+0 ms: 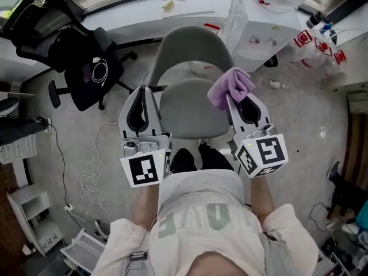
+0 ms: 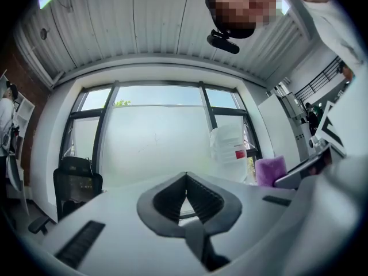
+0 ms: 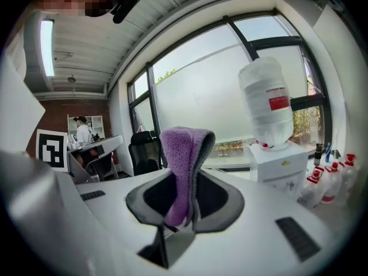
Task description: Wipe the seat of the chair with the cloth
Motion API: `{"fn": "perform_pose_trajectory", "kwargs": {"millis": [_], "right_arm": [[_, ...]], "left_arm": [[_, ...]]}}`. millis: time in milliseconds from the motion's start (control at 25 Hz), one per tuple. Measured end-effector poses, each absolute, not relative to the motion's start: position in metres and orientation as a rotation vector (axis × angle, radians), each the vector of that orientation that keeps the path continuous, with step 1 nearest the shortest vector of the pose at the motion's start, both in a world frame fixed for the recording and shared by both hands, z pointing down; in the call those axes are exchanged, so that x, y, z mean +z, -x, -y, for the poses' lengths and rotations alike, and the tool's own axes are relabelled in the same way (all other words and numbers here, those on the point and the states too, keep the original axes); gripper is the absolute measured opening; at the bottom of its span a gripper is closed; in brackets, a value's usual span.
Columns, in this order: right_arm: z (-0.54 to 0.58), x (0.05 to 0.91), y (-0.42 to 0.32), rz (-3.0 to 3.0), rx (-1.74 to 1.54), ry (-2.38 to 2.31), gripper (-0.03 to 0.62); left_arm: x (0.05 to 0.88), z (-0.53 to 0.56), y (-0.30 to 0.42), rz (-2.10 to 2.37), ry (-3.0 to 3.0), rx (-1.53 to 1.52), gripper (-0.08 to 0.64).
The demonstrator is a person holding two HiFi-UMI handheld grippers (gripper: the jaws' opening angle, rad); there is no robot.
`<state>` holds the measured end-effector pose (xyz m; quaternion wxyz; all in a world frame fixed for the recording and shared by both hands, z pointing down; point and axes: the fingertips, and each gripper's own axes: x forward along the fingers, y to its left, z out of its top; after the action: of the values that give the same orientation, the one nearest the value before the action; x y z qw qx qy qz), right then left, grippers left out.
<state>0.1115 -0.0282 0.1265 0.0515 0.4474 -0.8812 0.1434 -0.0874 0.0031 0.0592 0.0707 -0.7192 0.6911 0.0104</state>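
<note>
**Cloth in my right gripper, beside the chair seat**

Closest to me, both grippers are held out in front of my pale shirt (image 1: 198, 211). My left gripper (image 1: 146, 91) has its jaws pressed together with nothing between them; its own view shows the dark pads meeting at the tips. My right gripper (image 1: 231, 99) is clamped on the purple cloth (image 1: 230, 85), which bunches out past the jaw tips. In the right gripper view the cloth (image 3: 183, 160) stands up folded between the pads, clear of any surface.

From above, the cloth shows over the right edge of the grey chair seat (image 1: 190, 112), which lies between the two grippers. Its backrest (image 1: 190, 49) is just beyond. Farther off, a black office chair (image 1: 86, 68) stands to the left and a white water dispenser (image 1: 256, 25) to the right, under the window.
</note>
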Motion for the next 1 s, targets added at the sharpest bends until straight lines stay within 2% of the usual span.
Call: {"fn": "perform_pose_trajectory", "kwargs": {"millis": [720, 1000], "right_arm": [[0.086, 0.164, -0.051, 2.585, 0.579, -1.279, 0.086], [0.110, 0.260, -0.003, 2.530, 0.761, -1.100, 0.086]], "left_arm": [[0.077, 0.069, 0.156, -2.137, 2.162, 0.047, 0.012], [0.138, 0.087, 0.175, -2.169, 2.222, 0.075, 0.012]]}}
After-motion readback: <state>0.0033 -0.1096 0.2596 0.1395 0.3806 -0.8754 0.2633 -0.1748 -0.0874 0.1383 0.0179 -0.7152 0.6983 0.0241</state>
